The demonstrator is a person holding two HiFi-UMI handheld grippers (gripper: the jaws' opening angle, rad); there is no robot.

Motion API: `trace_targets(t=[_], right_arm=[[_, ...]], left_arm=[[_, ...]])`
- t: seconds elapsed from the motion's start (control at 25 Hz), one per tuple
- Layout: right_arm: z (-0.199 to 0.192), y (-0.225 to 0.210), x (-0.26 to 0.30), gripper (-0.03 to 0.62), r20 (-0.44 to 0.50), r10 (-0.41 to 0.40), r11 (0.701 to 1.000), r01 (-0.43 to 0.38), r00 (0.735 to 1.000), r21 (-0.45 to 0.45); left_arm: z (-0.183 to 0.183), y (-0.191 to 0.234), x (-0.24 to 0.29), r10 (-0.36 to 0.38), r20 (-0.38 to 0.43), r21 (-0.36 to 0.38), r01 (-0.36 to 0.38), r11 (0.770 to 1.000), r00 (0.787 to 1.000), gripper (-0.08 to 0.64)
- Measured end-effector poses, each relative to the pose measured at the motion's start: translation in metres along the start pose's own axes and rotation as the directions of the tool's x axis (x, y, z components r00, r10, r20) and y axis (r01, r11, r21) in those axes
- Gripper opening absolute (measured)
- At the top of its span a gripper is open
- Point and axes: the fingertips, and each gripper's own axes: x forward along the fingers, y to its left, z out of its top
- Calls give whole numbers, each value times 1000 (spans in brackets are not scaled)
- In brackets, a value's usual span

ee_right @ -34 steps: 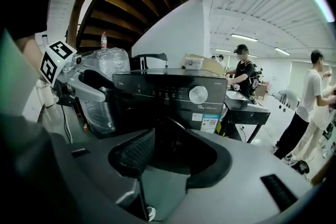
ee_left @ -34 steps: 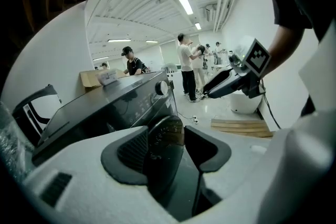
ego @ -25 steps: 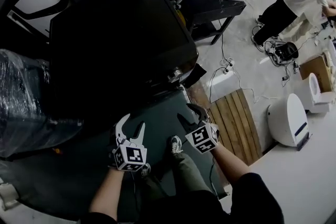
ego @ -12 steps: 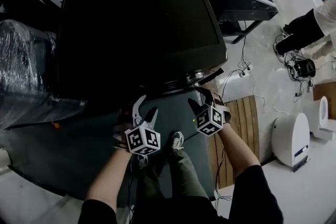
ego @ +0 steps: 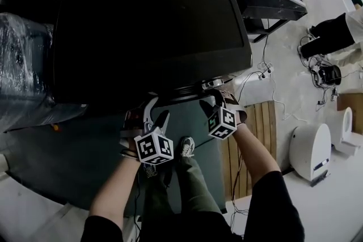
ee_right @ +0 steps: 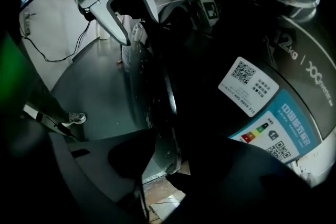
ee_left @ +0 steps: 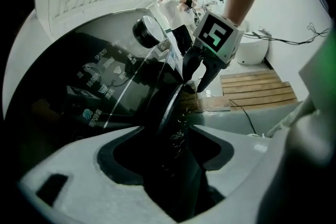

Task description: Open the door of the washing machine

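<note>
The black washing machine (ego: 153, 20) fills the head view from above. Its round door (ee_left: 173, 107) faces me at the front, and its rim (ee_right: 157, 86) looks slightly off the machine's front. My left gripper (ego: 156, 113) sits at the door's left edge; its jaws (ee_left: 173, 149) have just been opening, with the rim between them and a gap showing. My right gripper (ego: 212, 102) is at the right edge; its jaws (ee_right: 157, 160) have just been closing around the rim, and I see no pad pressing. Each gripper shows in the other's view, right (ee_left: 198, 81) and left (ee_right: 128, 13).
A control knob (ee_left: 147, 31) and a sticker (ee_right: 247, 86) are on the machine's front. A wooden pallet (ego: 264, 133), a white device (ego: 309, 144), cables (ego: 264, 73) and a standing person (ego: 334, 34) are to the right. A wrapped bundle (ego: 22, 65) lies left.
Both grippers have sunk and come in to the machine's front, from the floor mat to either side of the door. The right one has rolled. The head view has moved closer over the machine.
</note>
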Motion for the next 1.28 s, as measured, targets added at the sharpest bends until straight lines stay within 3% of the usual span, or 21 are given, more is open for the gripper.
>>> trace_targets(t=[0.24,0.4,0.72,1.04,1.16,1.28], right_arm=[[-2,2,6,163,-3,-2,1000,2,1000,-27],[-4,3,5,158,-31,9,1000,-9,999,21],[-5,3,4,156,-45,-10,996,14,999,91],[-3,3,5,155,-97,-33,991,45,995,126],[-13,24,-4,152,-112,20,994,-7,993,111],[-22,79,-21,129,-86,87,990,-77,992,122]], left_arm=[[0,1,1,-12,-39,-12,11,1000,999,255],[1,5,1,-18,-48,-16,17,1000,999,179],[2,5,0,-66,-27,-55,65,996,997,161],[1,6,-2,-35,-12,-117,34,993,999,158],[3,-10,-9,-91,-11,-105,89,990,996,158],[-5,-40,-29,-170,17,-37,171,985,985,173]])
